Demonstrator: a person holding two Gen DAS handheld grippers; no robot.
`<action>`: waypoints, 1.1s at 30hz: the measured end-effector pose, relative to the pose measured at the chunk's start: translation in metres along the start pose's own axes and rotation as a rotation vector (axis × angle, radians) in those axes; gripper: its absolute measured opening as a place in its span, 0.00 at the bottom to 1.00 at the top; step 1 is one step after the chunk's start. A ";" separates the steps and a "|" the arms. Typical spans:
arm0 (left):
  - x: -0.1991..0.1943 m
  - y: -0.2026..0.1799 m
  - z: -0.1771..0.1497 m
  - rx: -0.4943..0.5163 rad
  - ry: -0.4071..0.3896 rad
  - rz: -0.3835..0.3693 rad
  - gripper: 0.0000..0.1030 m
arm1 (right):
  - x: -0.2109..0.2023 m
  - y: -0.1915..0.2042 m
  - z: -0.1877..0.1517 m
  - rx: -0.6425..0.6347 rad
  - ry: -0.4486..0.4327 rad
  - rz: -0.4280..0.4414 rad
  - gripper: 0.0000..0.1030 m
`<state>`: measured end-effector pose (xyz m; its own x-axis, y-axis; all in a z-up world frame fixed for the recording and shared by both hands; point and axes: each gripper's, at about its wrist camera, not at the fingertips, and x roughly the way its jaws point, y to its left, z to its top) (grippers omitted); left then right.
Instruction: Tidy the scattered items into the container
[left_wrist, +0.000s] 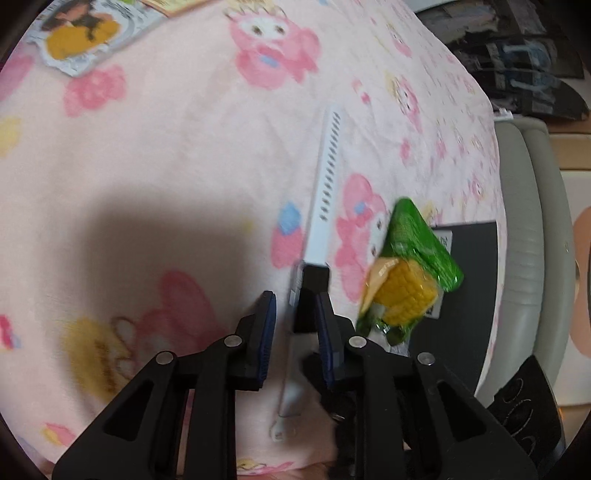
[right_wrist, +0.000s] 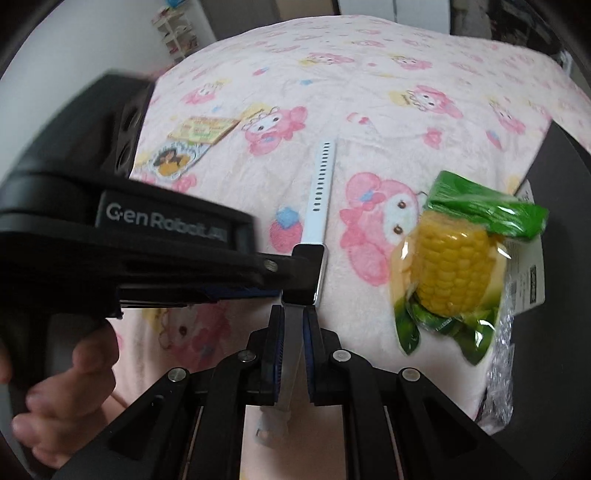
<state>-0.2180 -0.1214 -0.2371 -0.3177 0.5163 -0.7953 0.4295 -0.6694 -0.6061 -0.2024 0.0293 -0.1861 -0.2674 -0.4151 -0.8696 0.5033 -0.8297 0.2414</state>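
**Q:** Pink blanket all round, is it?

**A:** Yes. Soft pink blanket printed with cartoon rabbits covers a bed. On it lie a smartwatch with a white perforated strap, a vacuum-packed corn cob in a green and clear wrapper, and two printed snack sachets farther back. A dark flat panel sits partly under the corn pack at the blanket's edge; whether it is the container I cannot tell.

**Q:** Where are the tongs?

**A:** The right tongs are closed on the watch's near strap, pads pressed flat against both faces just below the black watch body. The left tongs come in from the side with a gap between the pads; they sit at the watch body, but whether they touch it I cannot tell. A hand grips the left tool's handle.

**Q:** How will the watch handle?

**A:** Light, I judge, but lopsided: the strap is limp and bendy while the body is stiff, smooth and heavier, so it may swing or droop when held by the strap alone. A hold near or on the body looks steadier.

**Q:** And the corn?

**A:** Probably heavier, with slick crinkly film; the firm cob middle seems the better hold.
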 end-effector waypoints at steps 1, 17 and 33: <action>-0.001 0.001 0.001 -0.006 -0.004 -0.006 0.19 | -0.003 -0.005 0.001 0.031 -0.002 0.018 0.08; 0.012 -0.008 -0.009 0.032 0.102 -0.064 0.19 | 0.002 -0.004 -0.005 0.023 0.068 -0.113 0.16; -0.020 0.010 0.001 -0.034 -0.048 -0.021 0.21 | 0.027 0.001 0.021 -0.030 0.061 -0.133 0.45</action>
<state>-0.2083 -0.1392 -0.2276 -0.3664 0.5032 -0.7826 0.4506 -0.6399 -0.6224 -0.2264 0.0092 -0.2007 -0.2831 -0.2783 -0.9178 0.4913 -0.8640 0.1104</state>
